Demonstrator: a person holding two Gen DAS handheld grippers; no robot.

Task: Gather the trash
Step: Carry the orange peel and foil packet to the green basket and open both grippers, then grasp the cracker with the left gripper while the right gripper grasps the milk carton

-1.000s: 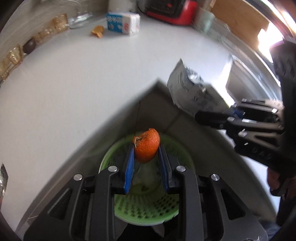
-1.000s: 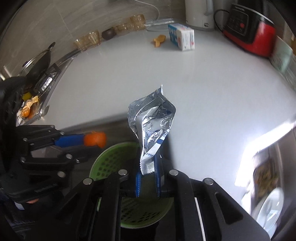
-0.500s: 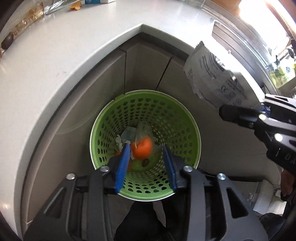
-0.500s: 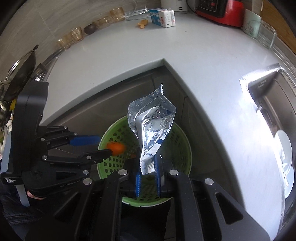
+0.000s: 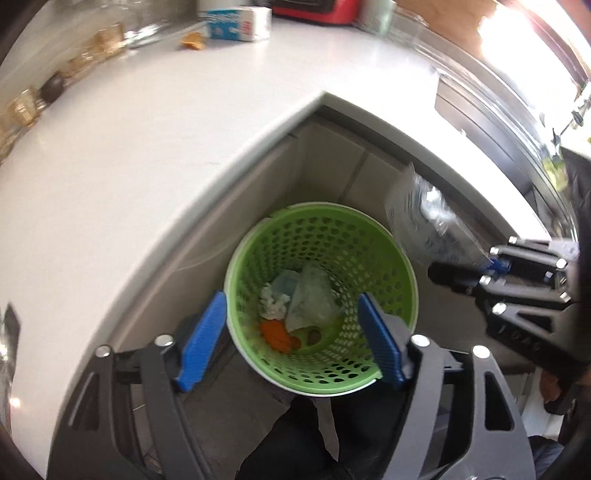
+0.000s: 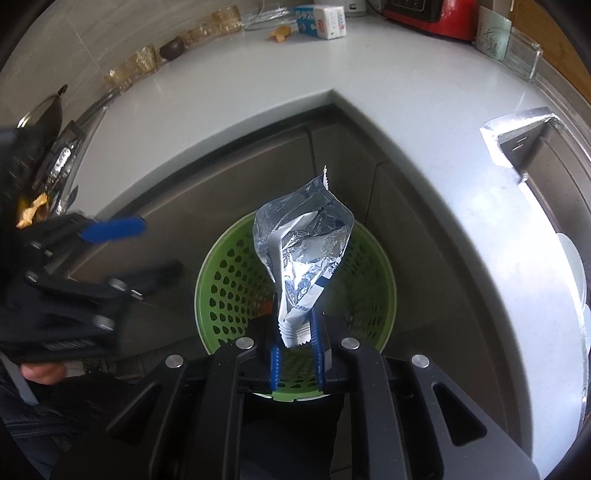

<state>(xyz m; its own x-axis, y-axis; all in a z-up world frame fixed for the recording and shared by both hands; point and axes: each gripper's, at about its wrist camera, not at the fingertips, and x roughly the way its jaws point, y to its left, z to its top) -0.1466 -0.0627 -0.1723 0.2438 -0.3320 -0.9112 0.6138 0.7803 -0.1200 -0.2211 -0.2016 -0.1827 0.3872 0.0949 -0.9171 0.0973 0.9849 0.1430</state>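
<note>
Left tool [image 5: 291,339] gapes empty above the green basket [image 5: 369,236]; right tool [image 6: 297,354] grips a foil wrapper [image 6: 303,251] over it.

A white countertop [image 6: 388,122] wraps around the corner, with a red appliance [image 6: 428,14] at the back. Amber glasses [image 6: 144,61] line the wall, and a sink [image 6: 554,173] is set on the right.

Orange peel [image 5: 277,334] lies in the green basket [image 5: 388,254]; crumpled foil wrapper [image 6: 304,254] upright above.
</note>
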